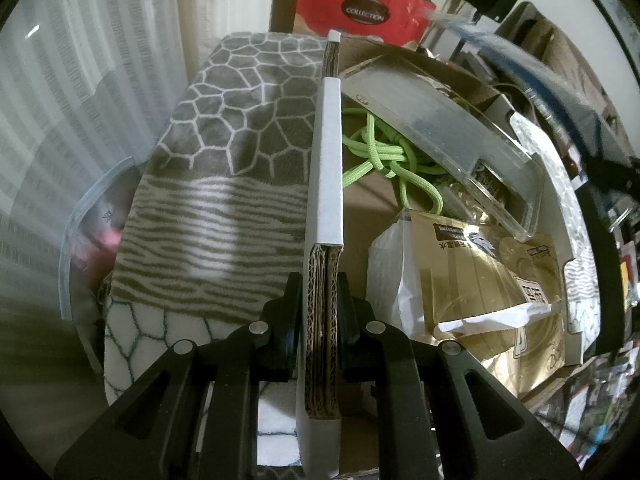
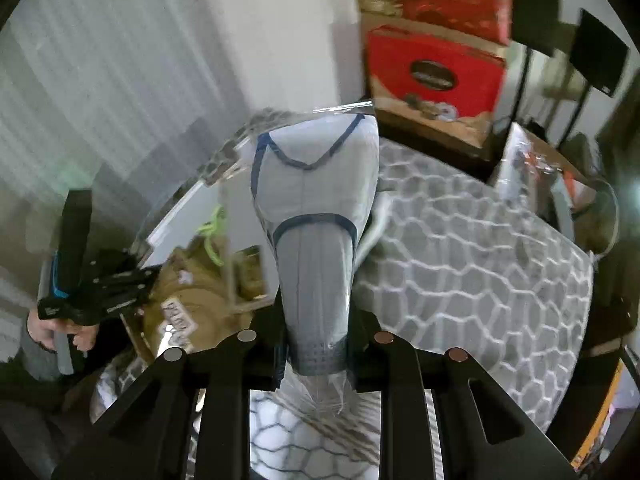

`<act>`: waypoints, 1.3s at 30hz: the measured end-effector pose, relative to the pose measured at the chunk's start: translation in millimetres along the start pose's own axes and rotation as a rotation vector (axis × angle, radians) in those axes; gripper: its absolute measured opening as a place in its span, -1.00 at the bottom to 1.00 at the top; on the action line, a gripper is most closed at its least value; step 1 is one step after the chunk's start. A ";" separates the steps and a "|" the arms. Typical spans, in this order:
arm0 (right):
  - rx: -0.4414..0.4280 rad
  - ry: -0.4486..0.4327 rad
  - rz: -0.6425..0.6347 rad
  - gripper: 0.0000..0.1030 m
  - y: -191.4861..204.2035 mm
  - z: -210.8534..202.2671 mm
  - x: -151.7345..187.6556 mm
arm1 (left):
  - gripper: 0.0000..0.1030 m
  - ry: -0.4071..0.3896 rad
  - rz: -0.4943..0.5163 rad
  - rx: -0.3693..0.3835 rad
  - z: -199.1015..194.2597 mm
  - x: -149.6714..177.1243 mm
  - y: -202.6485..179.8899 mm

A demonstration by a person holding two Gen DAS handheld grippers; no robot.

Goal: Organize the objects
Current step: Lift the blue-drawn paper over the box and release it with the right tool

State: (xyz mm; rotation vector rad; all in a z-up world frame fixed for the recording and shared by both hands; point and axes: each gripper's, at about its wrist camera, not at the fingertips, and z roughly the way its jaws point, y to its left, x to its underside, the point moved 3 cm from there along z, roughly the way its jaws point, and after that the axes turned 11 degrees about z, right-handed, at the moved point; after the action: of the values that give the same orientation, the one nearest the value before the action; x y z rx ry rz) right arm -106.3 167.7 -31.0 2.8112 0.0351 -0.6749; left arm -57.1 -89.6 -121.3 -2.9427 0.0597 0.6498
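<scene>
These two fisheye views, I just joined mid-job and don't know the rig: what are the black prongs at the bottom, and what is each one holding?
No robot: a person carries a handheld two-finger gripper in each hand, each with a camera looking along its fingers. In the left view, the left gripper is shut on the cardboard box wall. Inside the box lie a green cord, a clear case and a gold packet; a patterned blanket lies beside it. In the right view, the right gripper pinches a bagged grey garment.

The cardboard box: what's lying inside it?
A green cord, a clear plastic case and a gold packet show in the cardboard box; whatever lies beneath them is covered.
</scene>
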 end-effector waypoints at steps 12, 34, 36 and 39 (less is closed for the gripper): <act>0.045 0.091 -0.077 0.24 45.5 40.8 10.6 | -0.76 0.000 0.000 0.001 0.0 -0.2 0.0; 0.085 0.082 -0.100 -0.16 40.0 40.1 20.2 | -0.76 0.001 -0.002 0.002 0.2 -0.3 0.8; 0.049 0.110 -0.084 -0.31 42.0 38.1 23.8 | -0.76 0.000 -0.002 0.002 0.3 -0.2 1.0; 0.025 0.140 -0.087 -0.32 47.8 38.1 30.9 | -0.76 0.000 -0.002 0.002 0.3 -0.4 0.9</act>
State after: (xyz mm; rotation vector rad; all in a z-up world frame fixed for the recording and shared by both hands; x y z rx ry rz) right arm -91.8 110.9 -66.4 2.8908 0.1770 -0.4988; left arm -57.7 -90.4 -121.6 -2.9404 0.0573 0.6491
